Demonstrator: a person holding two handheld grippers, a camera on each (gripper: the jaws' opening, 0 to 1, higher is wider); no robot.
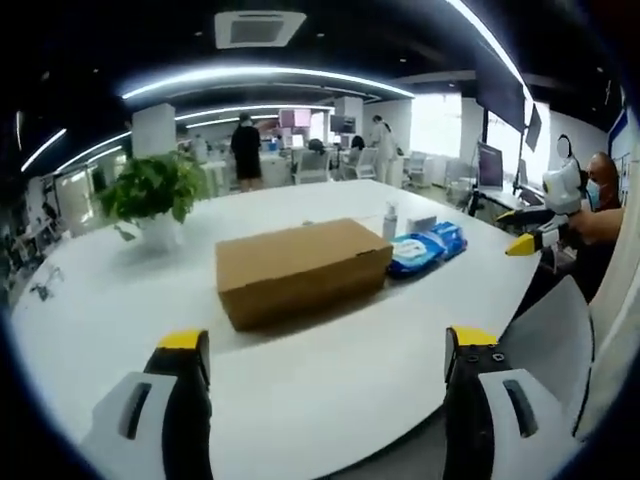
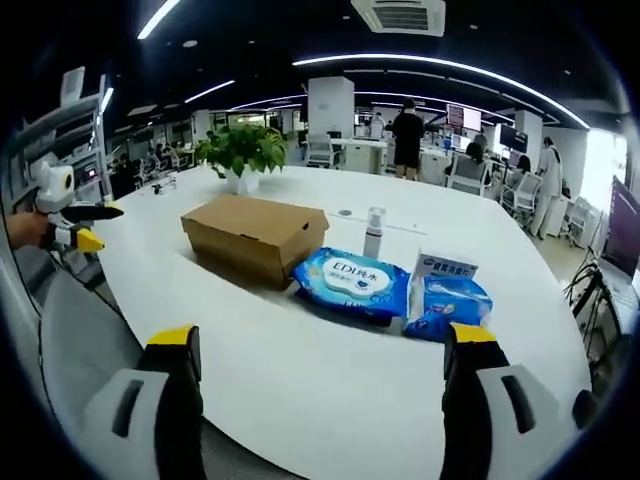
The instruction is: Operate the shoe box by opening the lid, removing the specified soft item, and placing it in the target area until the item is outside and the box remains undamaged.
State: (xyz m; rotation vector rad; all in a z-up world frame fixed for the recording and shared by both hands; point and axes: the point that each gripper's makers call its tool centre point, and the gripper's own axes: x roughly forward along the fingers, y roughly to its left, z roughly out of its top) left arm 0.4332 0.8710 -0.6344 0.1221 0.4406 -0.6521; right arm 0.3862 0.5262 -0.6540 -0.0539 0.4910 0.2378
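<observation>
A brown cardboard shoe box (image 1: 300, 268) lies with its lid down in the middle of the white table (image 1: 120, 300). My left gripper (image 1: 327, 340) is open and empty, well short of the box at the table's near edge. In the right gripper view the same box (image 2: 255, 235) sits left of centre. My right gripper (image 2: 320, 335) is open too, empty, back from the table edge. Each gripper shows in the other's view, held off the table: the right gripper (image 1: 522, 230), the left gripper (image 2: 97, 225). What the box holds is hidden.
Beside the box lie a blue wipes pack (image 2: 352, 283), a second blue pack (image 2: 448, 300), a small white carton (image 2: 445, 265) and a spray bottle (image 2: 374, 232). A potted plant (image 1: 150, 195) stands at the far side. A grey chair back (image 1: 550, 340) is near the table edge. People stand in the office behind.
</observation>
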